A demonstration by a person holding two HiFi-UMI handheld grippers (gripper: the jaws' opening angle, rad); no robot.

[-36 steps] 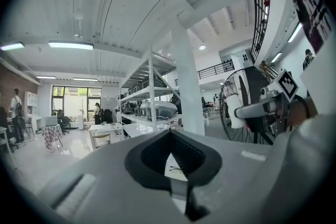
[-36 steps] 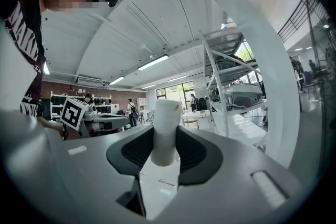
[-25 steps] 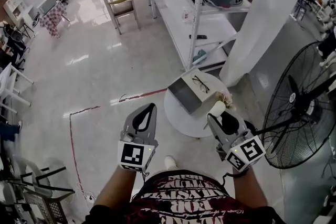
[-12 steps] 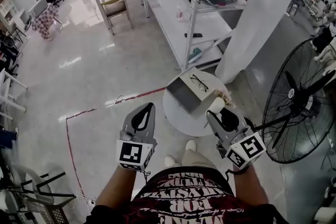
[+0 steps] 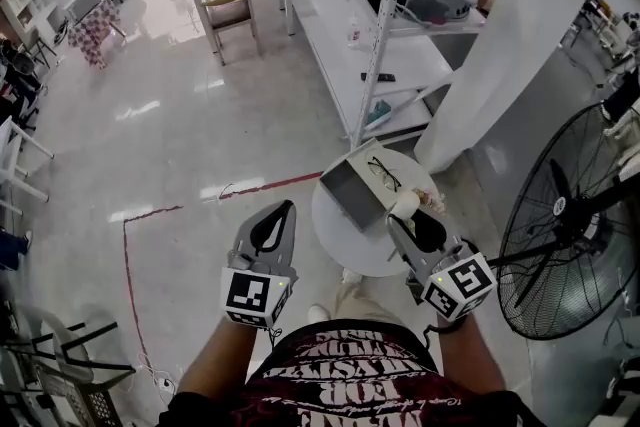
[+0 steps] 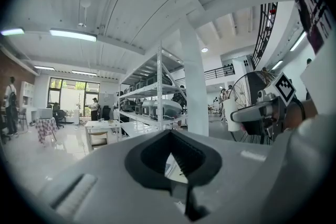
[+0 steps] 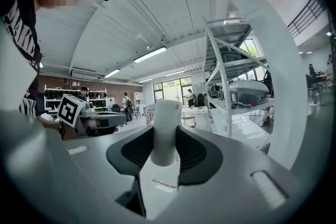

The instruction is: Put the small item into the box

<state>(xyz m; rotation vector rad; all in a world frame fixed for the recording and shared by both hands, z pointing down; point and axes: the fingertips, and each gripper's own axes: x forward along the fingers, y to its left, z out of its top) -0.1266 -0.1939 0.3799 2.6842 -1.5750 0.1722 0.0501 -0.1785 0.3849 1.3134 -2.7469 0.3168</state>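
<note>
Your right gripper [image 5: 402, 216] is clamped on the small white cylinder [image 5: 404, 205], held upright between its jaws just beside the open box [image 5: 346, 186], on the side nearer you. Your left gripper [image 5: 283, 212], closed and empty, sits left of the box

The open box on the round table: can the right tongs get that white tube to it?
Probably yes: the right tongs, shut on the white tube, hang just beside the box, whose opening is uncovered; nothing stands between.
</note>
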